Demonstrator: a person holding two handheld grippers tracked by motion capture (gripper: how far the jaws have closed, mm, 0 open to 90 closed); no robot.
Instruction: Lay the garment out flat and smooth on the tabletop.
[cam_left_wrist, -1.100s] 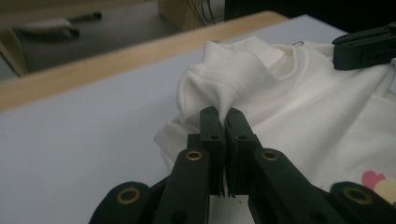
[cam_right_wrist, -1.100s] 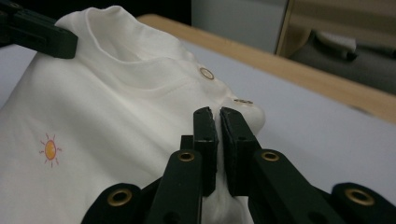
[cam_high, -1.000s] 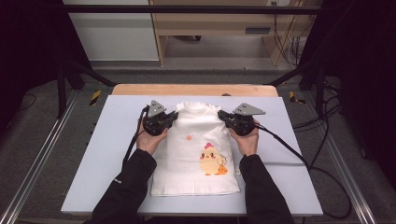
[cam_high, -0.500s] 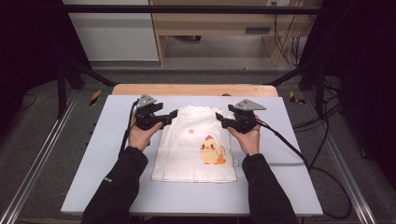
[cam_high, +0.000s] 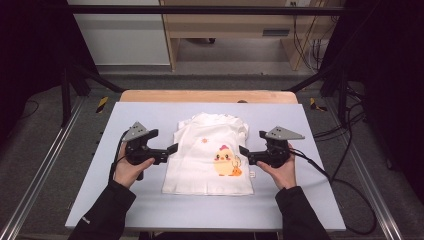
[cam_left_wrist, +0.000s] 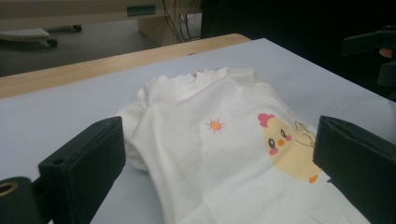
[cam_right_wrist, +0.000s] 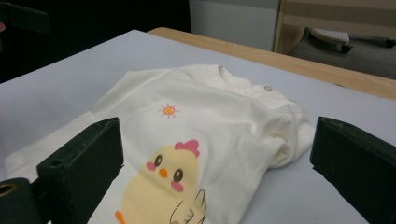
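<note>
Both grippers' fingers, just opened wide and empty, flank the shirt (cam_high: 212, 155) (button (cam_right_wrist: 267, 87) in right gripper view).

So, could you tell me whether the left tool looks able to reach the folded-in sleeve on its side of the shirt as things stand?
Probably yes. The left tool stands open just beside the white chick-print shirt, its jaws having just opened, and only bare table lies between it and the folded-in sleeve.

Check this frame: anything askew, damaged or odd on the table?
Nothing is damaged or spilled. The shirt lies chick-print up, its sleeves tucked under and bunched near the collar. Both the left gripper and right gripper stand open beside it.
</note>
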